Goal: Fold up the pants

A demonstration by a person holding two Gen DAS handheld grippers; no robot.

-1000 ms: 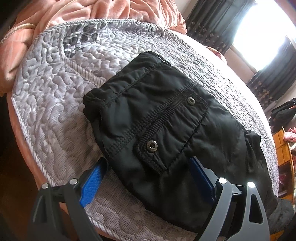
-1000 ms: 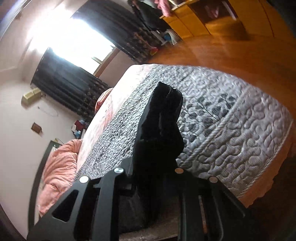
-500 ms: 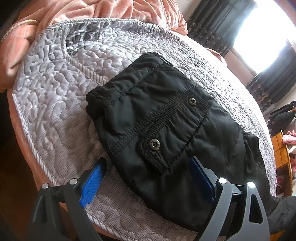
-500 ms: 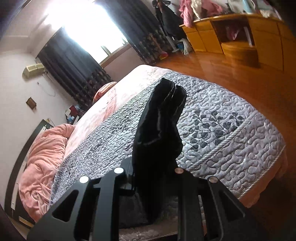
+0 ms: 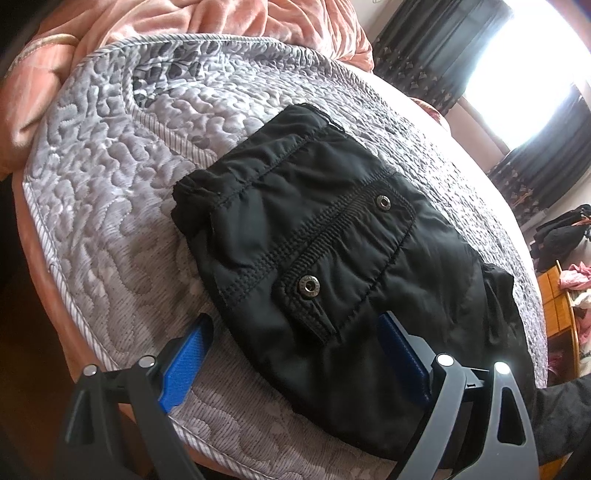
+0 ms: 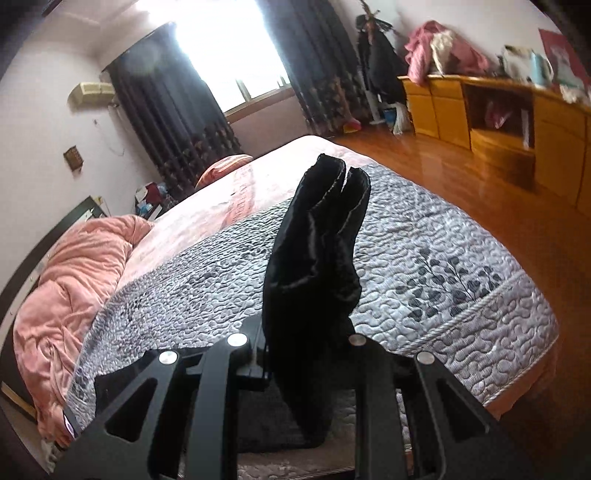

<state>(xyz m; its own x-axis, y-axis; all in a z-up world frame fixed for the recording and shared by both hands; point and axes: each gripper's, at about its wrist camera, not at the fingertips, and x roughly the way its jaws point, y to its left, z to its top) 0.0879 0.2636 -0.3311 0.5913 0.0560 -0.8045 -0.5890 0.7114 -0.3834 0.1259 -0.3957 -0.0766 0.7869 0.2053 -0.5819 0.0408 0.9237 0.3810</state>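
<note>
Black pants (image 5: 317, 258) lie on the grey quilted bedspread (image 5: 110, 177), waistband end toward the far left, with two snap buttons showing. My left gripper (image 5: 295, 350) is open, its blue pads straddling the near edge of the pants just above them. My right gripper (image 6: 306, 343) is shut on the leg end of the pants (image 6: 317, 251) and holds that bunched cloth lifted above the bedspread (image 6: 443, 288).
A pink blanket (image 5: 177, 22) is heaped at the head of the bed and shows in the right wrist view (image 6: 70, 269). The bed edge (image 5: 66, 325) runs close to my left gripper. Wooden floor (image 6: 498, 192) and yellow cabinets (image 6: 517, 110) lie to the right.
The right gripper has lifted and swung with the pant legs, showing more of the room. The left gripper has shifted only slightly over the pants.
</note>
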